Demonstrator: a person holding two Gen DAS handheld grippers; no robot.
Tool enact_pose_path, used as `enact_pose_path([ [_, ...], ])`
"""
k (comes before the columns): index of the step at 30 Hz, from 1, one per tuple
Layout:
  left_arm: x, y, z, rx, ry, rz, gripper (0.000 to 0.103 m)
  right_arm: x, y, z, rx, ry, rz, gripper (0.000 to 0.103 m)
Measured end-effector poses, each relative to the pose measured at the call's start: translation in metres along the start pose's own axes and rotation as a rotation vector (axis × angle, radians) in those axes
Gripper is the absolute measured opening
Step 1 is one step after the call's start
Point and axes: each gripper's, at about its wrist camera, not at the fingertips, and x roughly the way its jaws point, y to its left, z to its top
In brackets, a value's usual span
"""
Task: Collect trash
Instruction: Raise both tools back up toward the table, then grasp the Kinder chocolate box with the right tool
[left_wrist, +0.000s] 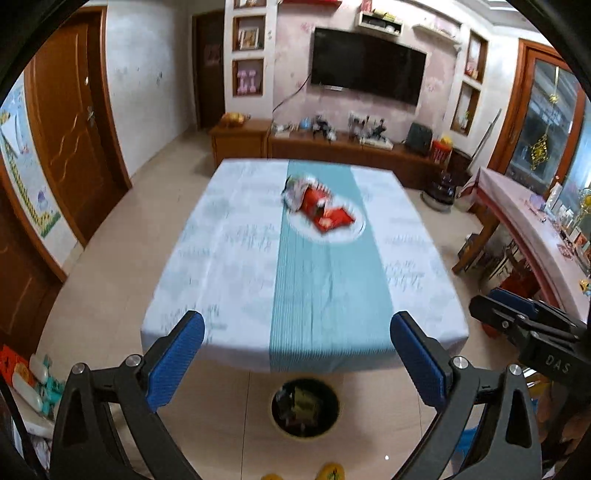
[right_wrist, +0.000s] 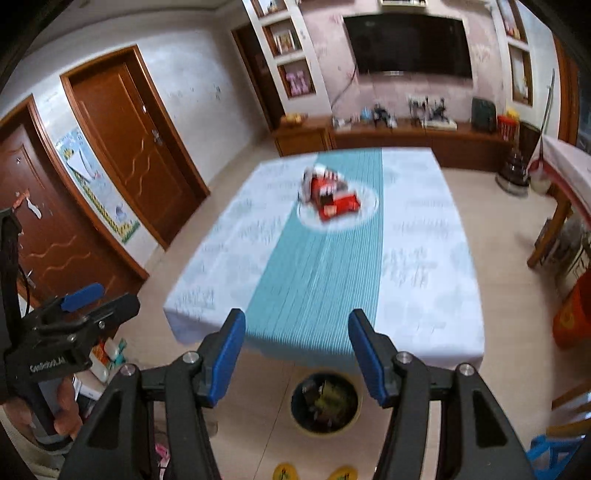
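Note:
A pile of red and white snack wrappers (left_wrist: 317, 205) (right_wrist: 330, 197) lies on a white plate (left_wrist: 351, 232) (right_wrist: 365, 214) far back on the table (left_wrist: 229, 251) (right_wrist: 424, 258), which has a white cloth with a teal stripe. A round bin (left_wrist: 304, 408) (right_wrist: 325, 404) with trash inside stands on the floor below the table's near edge. My left gripper (left_wrist: 297, 334) is open and holds nothing, high above the near edge. My right gripper (right_wrist: 297, 332) is open and bare too. Each gripper shows at the side of the other's view: right gripper (left_wrist: 517, 314), left gripper (right_wrist: 85, 299).
Wooden doors (right_wrist: 136, 147) line the left wall. A low TV cabinet (left_wrist: 351, 147) with a television (left_wrist: 365, 70) above it stands behind the table. A side table (left_wrist: 535, 229) with clutter is at the right. A hand (right_wrist: 62, 410) grips the left tool. Yellow slippers (right_wrist: 314, 472) show at the bottom.

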Motion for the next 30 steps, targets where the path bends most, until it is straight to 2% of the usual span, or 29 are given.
enact_pose_path([
  [4, -0.002, -0.010, 0.025, 0.045, -0.041, 0.031, 0.100, -0.001, -0.005, 0.021, -0.003, -0.018, 0.068, 0.058],
  [10, 0.033, -0.005, 0.070, 0.092, 0.026, 0.005, 0.100, 0.022, -0.001, 0.048, 0.004, -0.025, 0.103, 0.058],
  [14, 0.068, 0.011, 0.098, 0.119, 0.024, -0.012, 0.100, 0.053, 0.000, 0.070, 0.021, -0.014, 0.109, 0.058],
  [17, 0.102, 0.022, 0.122, 0.162, 0.020, -0.031, 0.098, 0.092, 0.001, 0.091, 0.055, 0.007, 0.094, 0.058],
  [22, 0.183, 0.041, 0.172, 0.277, 0.063, -0.113, 0.081, 0.160, 0.005, 0.131, 0.136, 0.028, 0.039, 0.054],
  [26, 0.242, 0.058, 0.209, 0.327, 0.132, -0.184, 0.081, 0.224, 0.005, 0.166, 0.241, 0.059, 0.009, 0.052],
  [30, 0.305, 0.074, 0.237, 0.377, 0.159, -0.211, 0.081, 0.286, 0.008, 0.195, 0.259, 0.081, -0.023, 0.049],
])
